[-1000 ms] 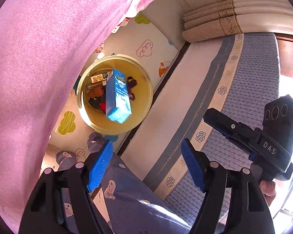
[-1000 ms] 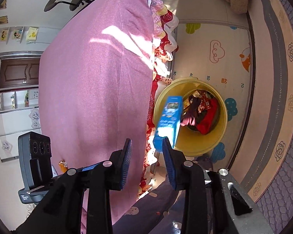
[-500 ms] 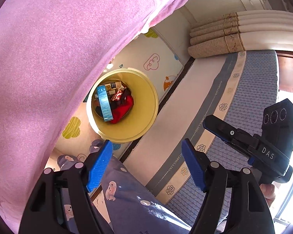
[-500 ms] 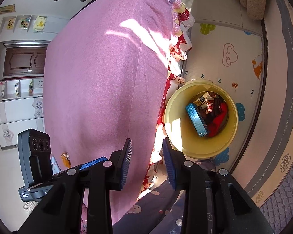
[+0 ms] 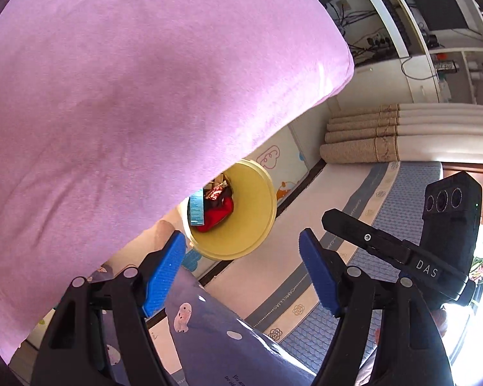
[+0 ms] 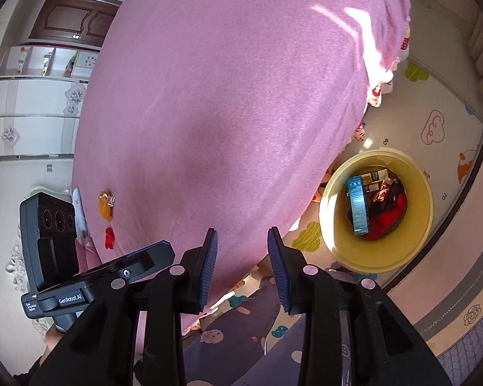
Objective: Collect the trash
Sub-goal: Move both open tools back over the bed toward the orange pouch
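Pink bedspread (image 6: 225, 112); blue box (image 6: 357, 206) in yellow bin (image 6: 425, 225), apart from empty, parted right hand-held gripper (image 6: 243, 270).

A home bedroom: pink bedspread (image 6: 228, 103), children's play mat (image 6: 434, 128), wardrobe (image 6: 32, 103).

"DAS" in white on the black device (image 5: 428, 268) at the right gripper's side, "GenRobot.AI" on the black device (image 6: 71, 299) beside the left gripper, "40" and "70" on the play mat (image 6: 447, 148) around the yellow bucket (image 6: 425, 225), possibly "CAMELLIAS" along the grey mattress border (image 5: 281, 302) nearby
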Action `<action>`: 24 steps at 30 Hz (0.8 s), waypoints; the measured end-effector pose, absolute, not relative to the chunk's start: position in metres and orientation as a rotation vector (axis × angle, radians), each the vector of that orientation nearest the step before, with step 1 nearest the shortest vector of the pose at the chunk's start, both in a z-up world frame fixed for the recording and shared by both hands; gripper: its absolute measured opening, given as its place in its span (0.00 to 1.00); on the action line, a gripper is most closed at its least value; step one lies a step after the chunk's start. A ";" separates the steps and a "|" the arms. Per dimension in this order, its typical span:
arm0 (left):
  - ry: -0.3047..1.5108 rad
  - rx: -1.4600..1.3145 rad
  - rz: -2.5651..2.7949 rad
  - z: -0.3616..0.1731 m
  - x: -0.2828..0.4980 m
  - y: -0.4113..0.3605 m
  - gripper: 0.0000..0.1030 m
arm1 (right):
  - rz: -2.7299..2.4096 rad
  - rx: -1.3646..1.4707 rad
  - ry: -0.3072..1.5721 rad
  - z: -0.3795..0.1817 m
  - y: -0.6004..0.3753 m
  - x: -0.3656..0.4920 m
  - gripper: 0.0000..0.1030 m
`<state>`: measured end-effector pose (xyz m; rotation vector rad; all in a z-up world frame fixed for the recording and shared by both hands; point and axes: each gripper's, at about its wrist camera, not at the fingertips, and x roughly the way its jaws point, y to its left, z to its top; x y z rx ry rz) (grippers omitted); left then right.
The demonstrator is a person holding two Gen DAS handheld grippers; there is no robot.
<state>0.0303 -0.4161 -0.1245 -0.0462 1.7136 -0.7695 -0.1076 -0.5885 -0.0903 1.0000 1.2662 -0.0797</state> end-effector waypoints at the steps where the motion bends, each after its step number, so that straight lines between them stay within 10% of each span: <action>1: 1.705 -0.066 -0.755 -0.122 0.037 -0.401 0.71 | -0.058 0.983 1.275 -0.088 -0.576 -0.095 0.32; 24: 1.538 -0.372 -0.403 -0.106 0.182 -0.024 0.71 | 0.290 0.772 1.364 -0.070 -0.242 0.139 0.32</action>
